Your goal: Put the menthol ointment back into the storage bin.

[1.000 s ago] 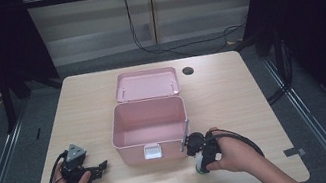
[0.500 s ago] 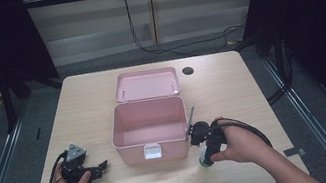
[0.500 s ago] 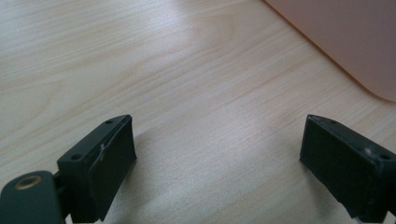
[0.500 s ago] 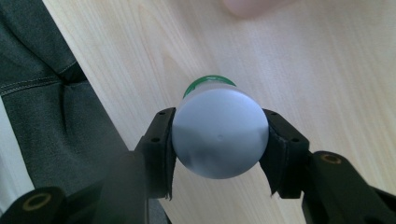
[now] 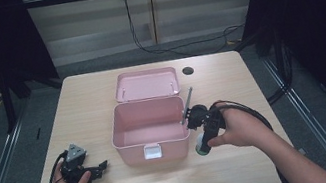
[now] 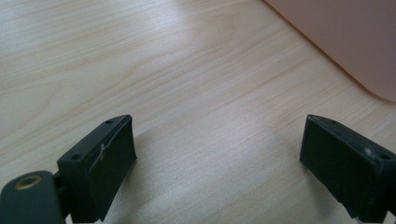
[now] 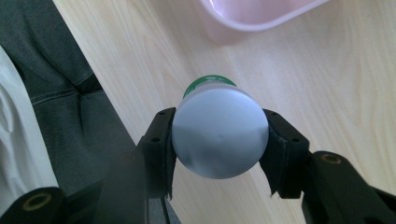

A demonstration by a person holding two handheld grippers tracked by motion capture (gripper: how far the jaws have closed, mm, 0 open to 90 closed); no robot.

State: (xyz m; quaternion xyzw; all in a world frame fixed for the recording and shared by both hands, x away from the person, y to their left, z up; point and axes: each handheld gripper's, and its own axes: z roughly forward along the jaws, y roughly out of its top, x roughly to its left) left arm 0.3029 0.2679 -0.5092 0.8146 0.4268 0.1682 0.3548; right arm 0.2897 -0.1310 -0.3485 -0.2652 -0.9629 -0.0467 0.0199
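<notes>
At the bottom left of the high view a forearm comes up from the frame edge, its hand wrapped over the left gripper, which lies low on the worktop with its grey three-cornered plate upward and its jaws pointing right toward the pink box. In the left gripper view those jaws stand wide apart with bare wood grain between them and nothing touching either pad, a pink corner of the box in the upper right of that frame. At the lower right of the high view the other forearm reaches in on a slant from the bottom right corner, wrist bent leftward, hand closed round the body of the right gripper, a black cable looping behind the knuckles. That gripper is clamped on a small bottle with a pale rounded end and a green band; in the right gripper view the two pads press its sides, the pale end facing the camera, the worktop's near edge and dark clothing at the left of the frame. In the high view the bottle hangs just right of the box's front right corner, seemingly clear of the wood. Farther back, the box stands open at the centre of the worktop, its lid lying flat behind it, and a dark round hole sits near the far edge.
</notes>
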